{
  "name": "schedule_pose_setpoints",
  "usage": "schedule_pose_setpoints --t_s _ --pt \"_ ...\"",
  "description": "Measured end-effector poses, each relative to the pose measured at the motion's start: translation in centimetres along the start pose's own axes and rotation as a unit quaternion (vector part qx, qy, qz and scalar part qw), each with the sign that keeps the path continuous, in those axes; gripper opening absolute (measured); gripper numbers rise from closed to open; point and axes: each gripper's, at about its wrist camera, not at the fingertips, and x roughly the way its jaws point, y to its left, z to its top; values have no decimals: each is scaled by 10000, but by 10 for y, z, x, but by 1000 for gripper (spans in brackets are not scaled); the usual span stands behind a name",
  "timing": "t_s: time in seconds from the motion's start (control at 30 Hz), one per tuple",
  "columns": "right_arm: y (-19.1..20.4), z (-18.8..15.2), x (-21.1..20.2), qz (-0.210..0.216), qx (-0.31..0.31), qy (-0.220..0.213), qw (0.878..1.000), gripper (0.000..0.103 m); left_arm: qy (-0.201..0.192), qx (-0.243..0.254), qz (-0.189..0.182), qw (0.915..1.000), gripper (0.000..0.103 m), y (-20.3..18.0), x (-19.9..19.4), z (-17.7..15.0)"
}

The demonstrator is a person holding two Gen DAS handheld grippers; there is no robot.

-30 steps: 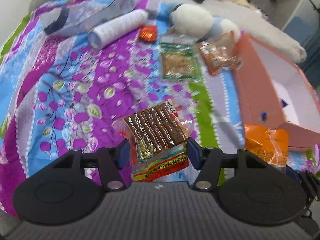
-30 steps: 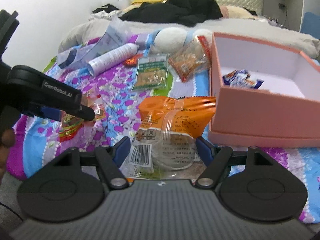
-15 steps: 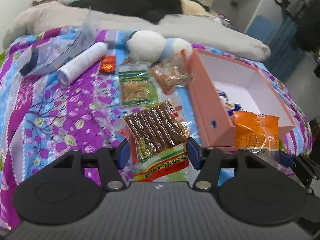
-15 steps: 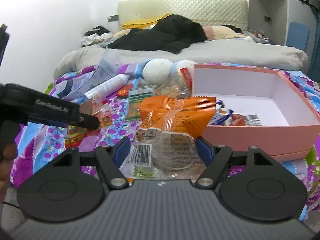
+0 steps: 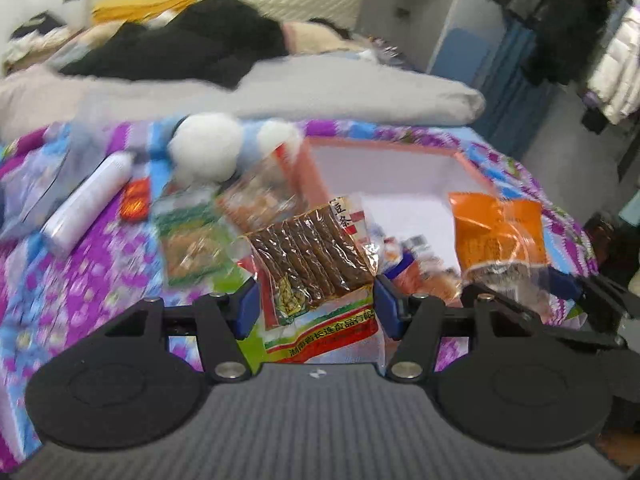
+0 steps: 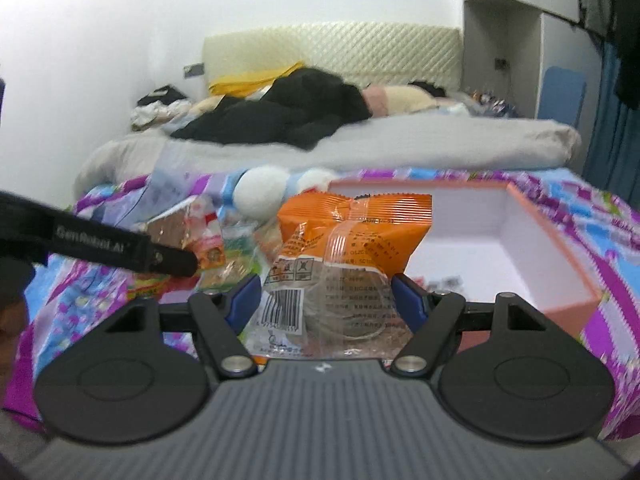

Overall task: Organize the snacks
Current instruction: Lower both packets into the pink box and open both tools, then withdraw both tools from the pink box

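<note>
The left gripper [image 5: 316,300] had its fingers clamped on a clear packet of brown strips [image 5: 310,258], held by its lower end so the length stood up toward the pink box [image 5: 474,178]; the right gripper [image 6: 324,300] was clamped the same way on an orange bag [image 6: 352,236], gripped at its clear bottom half with the orange top leaning toward the box. Both packets hung above the near edge of the box — a sensible place, since that open, white-lined box already held a few small wrappers on its floor and looked to be where the snacks belonged. Left of the box, on the flowered bedspread [image 5: 100,276], lay snacks not yet dealt with: a green packet [image 5: 192,236], a reddish packet [image 5: 256,200] leaning against the box wall, and a small red one [image 5: 136,202]; a white bottle [image 5: 86,202] and a white plush toy [image 5: 206,152] lay there too — not snacks, by the look of them.
</note>
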Motion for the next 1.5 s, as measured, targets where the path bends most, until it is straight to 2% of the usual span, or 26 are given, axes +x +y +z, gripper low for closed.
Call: schedule_pose_setpoints --t_s 0.2,0.37,0.5,0.6,0.8,1.07,1.13,1.17,1.3,1.4,1.5 --pt "-27 25 25 -344 148 -245 9990 75 -51 215 -161 9996 64 -24 32 40" --pt "-48 38 47 -469 306 -95 9984 75 -27 436 -119 9990 64 -38 58 68" --pt "-68 43 65 -364 585 92 9976 75 193 536 -162 9982 64 -43 90 87" --pt "-82 43 76 -584 825 147 9948 75 335 642 45 9974 64 -47 117 94" --pt "-110 43 95 -689 1008 391 9917 75 647 393 47 9971 64 -38 153 97" --pt "-127 34 109 -762 981 680 9899 75 741 205 47 9970 66 -29 161 98" --pt "-127 33 111 -830 1044 734 9883 87 822 36 -43 9966 75 -25 161 99" --pt "-126 33 111 -831 1047 748 9882 88 855 -34 -120 9963 76 -24 160 99" --pt "-127 34 108 -836 1016 730 9886 88 647 -63 -46 9979 76 -23 146 100" --pt "-127 37 103 -820 1048 667 9889 88 478 -152 -142 9986 76 -21 132 103" --pt "-123 44 96 -738 998 534 9908 88 297 -34 -74 9995 76 -23 116 107"
